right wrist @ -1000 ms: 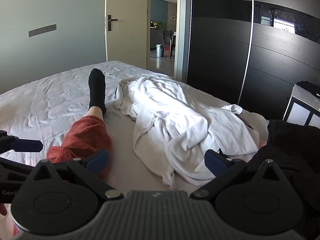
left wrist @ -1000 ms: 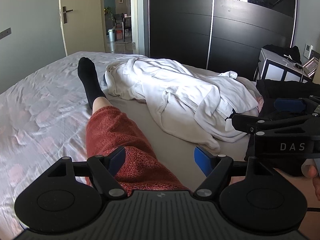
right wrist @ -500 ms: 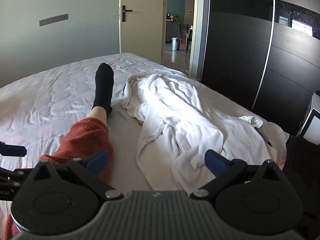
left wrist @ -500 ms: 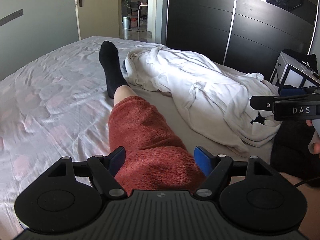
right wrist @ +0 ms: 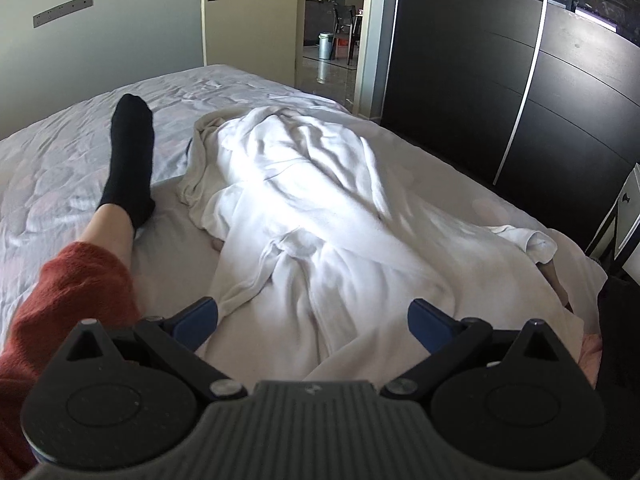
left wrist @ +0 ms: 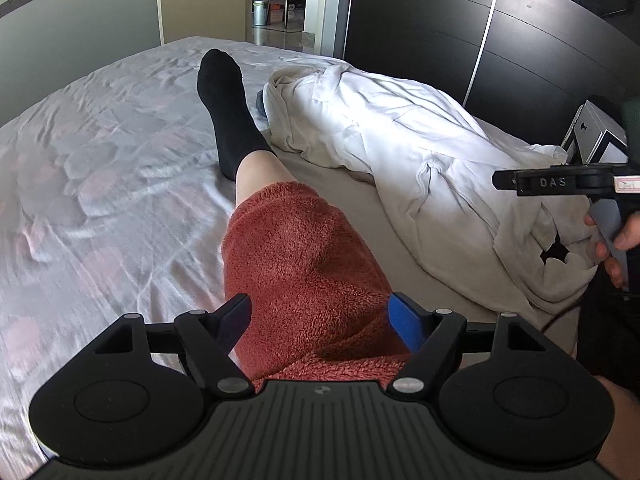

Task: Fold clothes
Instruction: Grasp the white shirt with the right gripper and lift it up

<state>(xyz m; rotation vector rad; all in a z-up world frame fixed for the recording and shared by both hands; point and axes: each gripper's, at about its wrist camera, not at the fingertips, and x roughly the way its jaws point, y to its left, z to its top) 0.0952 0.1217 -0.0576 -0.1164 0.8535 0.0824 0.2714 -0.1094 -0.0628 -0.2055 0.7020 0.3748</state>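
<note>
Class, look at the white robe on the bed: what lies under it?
The robe lies crumpled on the bed. A dark bit peeks out at its far edge beside the sock. Anything else underneath is covered.

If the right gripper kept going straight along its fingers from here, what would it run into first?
Most likely the white robe crumpled on the bed. The open right gripper points at its near folds with nothing between. Depth is hard to judge through the fisheye.
</note>
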